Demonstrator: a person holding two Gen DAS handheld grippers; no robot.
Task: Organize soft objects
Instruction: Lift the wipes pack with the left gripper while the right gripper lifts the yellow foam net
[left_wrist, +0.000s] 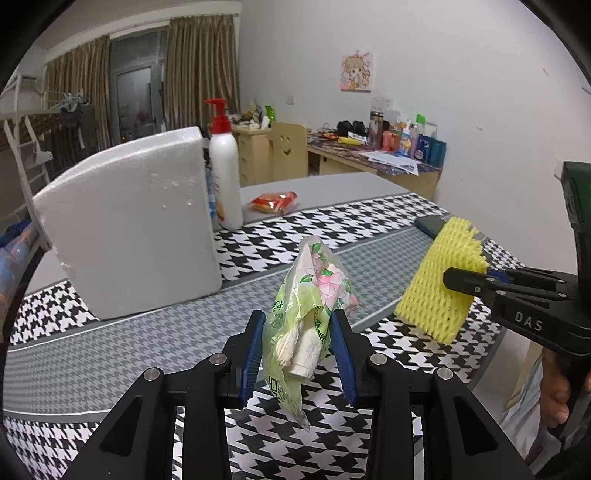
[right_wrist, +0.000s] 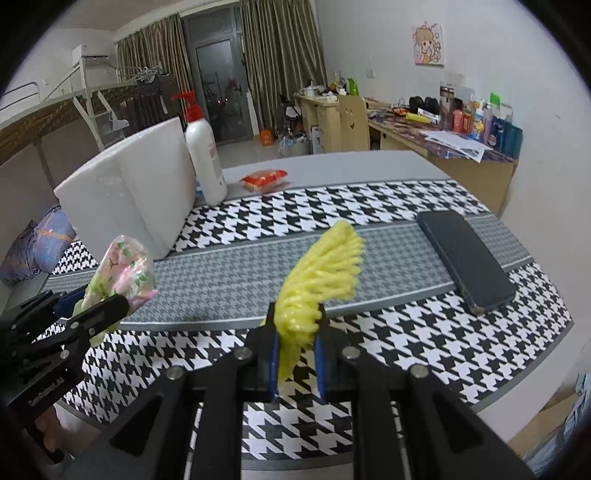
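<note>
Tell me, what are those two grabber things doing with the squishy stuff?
A person is holding a gripper in each hand, tidying up soft things. The left gripper is squeezing a green flowery tissue pack, and the right gripper is shut on a yellow foam net. Both are held up above the black-and-white checked tablecloth. A big white foam block, a lotion bottle, a red snack packet and a dark phone sit on the table.
</note>
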